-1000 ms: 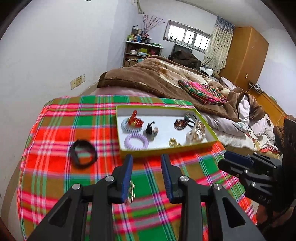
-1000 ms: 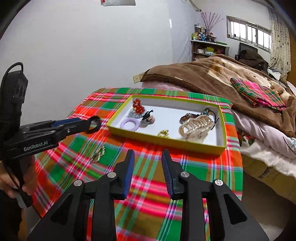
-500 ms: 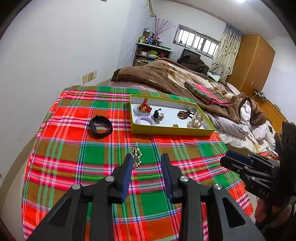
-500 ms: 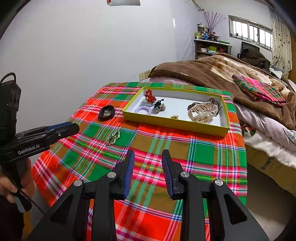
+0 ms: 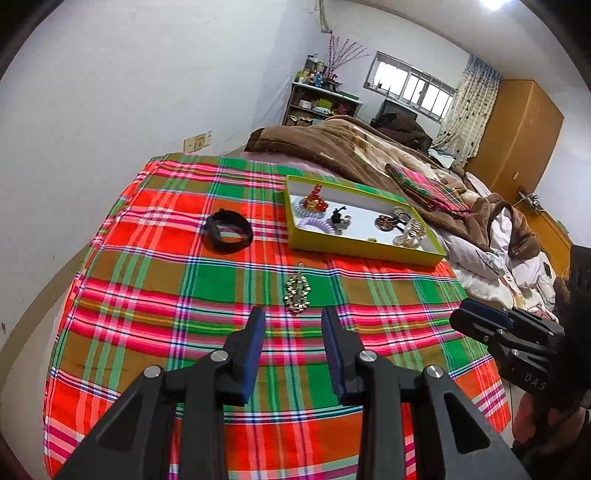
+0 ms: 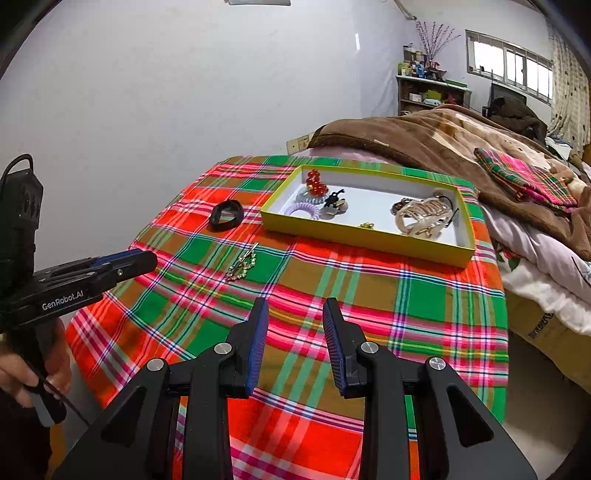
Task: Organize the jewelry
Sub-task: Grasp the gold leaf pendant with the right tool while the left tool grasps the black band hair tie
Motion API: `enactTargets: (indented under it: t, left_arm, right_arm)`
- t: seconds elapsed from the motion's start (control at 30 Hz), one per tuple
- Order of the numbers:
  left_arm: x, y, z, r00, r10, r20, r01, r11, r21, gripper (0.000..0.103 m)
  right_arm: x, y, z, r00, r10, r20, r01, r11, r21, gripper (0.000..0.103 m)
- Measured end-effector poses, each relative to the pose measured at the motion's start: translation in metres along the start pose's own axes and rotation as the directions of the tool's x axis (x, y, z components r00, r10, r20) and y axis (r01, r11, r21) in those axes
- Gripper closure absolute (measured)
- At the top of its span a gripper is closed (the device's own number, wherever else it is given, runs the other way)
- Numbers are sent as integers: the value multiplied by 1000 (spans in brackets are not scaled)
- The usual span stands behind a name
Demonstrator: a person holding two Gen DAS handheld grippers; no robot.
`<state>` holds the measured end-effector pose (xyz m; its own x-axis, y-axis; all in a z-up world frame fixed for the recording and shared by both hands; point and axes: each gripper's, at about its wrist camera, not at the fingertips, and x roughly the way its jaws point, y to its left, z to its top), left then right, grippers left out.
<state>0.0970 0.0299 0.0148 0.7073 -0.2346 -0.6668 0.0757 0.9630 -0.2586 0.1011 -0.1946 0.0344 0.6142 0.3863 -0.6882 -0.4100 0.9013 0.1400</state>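
Both tongs have drawn back from the tray (image 5: 364, 248); left tongs (image 5: 293, 321) and right tongs (image 6: 295, 314) stand narrowly parted, empty. Step in hand: collecting loose pieces. Gold brooch (image 5: 296, 290) and black band (image 5: 228, 230) lie on the cloth-covered counter (image 5: 147, 295). Next: lower left tongs astride the brooch.

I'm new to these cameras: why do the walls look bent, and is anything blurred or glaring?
Left wrist view: fisheye bends the bed edge; ceiling light flares top right; gold brooch sharp. Right wrist view: same curving, dark corners; window blown out bright; tray crisp.
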Motion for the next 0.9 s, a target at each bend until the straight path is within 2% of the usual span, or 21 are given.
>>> enactTargets:
  t: [0.27,0.53,0.9]
  left_arm:
    - [6,23,3,1000,20,-7,-20,999,-35,70]
    - [15,46,11,999,37,-19,-38,998,-59,70]
    - [41,71,38,999,37,-31,-39,996,-75,70]
  right_arm:
    - [22,11,8,999,31,-25,-31,999,-7,71]
    - [62,28,21,994,82,-67,-81,996,20,71]
    - [117,48,36,985,117,-127,-113,993,42,71]
